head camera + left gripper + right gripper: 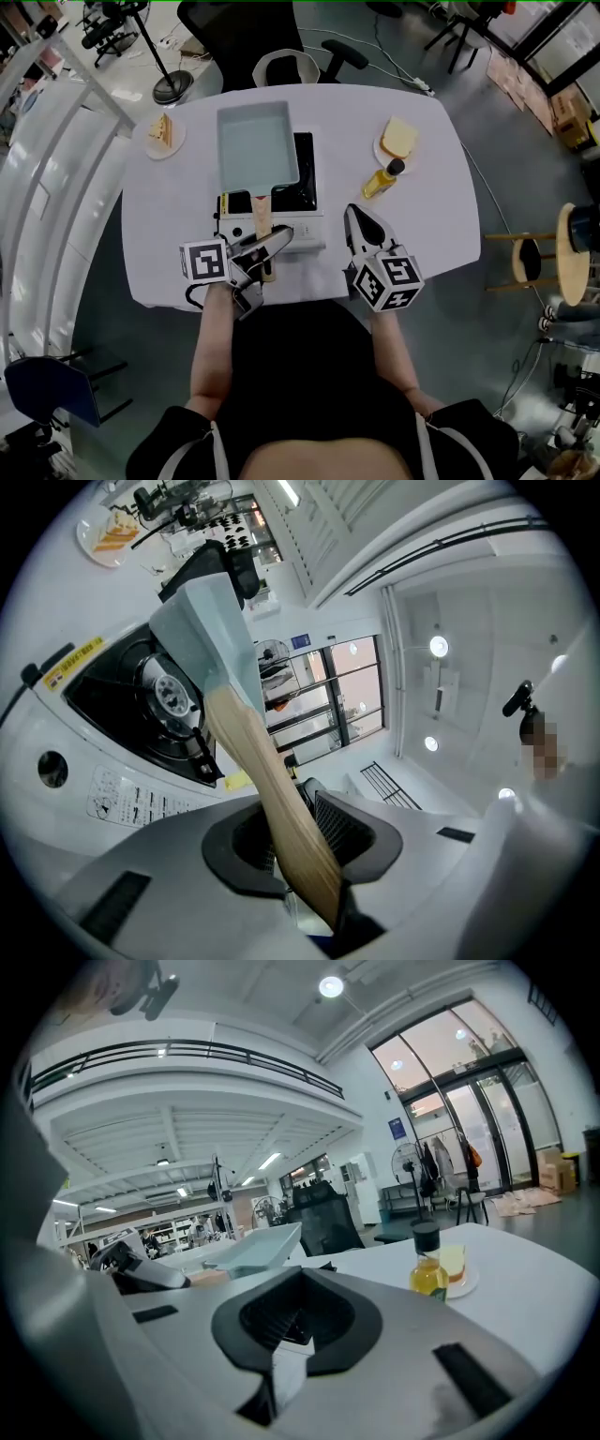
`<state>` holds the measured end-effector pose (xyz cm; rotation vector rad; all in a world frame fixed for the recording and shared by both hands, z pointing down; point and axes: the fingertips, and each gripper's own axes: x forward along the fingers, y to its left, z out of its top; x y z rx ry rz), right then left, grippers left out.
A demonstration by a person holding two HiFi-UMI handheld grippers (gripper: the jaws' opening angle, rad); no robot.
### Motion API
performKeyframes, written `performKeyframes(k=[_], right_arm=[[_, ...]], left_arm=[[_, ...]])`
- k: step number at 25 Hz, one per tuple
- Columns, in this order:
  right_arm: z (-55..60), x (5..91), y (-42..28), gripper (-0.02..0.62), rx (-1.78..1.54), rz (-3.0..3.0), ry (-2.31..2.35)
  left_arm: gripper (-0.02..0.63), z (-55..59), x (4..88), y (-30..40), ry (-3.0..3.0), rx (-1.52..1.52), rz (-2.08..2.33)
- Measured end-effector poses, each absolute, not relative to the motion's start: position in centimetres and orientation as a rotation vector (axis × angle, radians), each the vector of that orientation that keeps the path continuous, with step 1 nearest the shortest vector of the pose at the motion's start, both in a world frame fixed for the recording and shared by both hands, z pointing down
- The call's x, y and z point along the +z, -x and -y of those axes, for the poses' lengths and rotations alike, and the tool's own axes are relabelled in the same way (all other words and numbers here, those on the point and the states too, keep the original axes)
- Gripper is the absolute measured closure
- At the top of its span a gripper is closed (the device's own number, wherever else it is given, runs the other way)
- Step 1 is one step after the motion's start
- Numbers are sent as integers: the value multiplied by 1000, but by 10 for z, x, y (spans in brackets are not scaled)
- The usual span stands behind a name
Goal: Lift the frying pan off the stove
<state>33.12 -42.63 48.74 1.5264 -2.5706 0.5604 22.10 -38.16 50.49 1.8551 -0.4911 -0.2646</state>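
Note:
A rectangular pale blue frying pan [255, 145] with a wooden handle [262, 223] hangs over the left part of the portable gas stove [305, 178]. My left gripper [279, 238] is shut on that handle near its end. In the left gripper view the handle [272, 789] runs up from between the pads to the pan's underside [211, 621], which is tilted and raised above the burner [169, 696]. My right gripper [354, 216] hovers right of the stove, shut and holding nothing. In the right gripper view the pan [258, 1246] shows to the left.
On the white table [441, 234] stand an oil bottle [384, 178] and a plate of bread [398, 139] at the right, and a sandwich plate [162, 133] at the far left. A black office chair [272, 47] is behind the table, a stool [567, 253] to its right.

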Motion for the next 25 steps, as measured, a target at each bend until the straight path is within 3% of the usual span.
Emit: performKeyframes(k=[11,25], right_arm=[[443,479,-297,592,544,2648,-1389],[463,476,-235,592,490,2747,-1144]], left_arm=[[502,385,466,-160,-1859,-415,675],[495,359,481,-70,-1730,-597,954]])
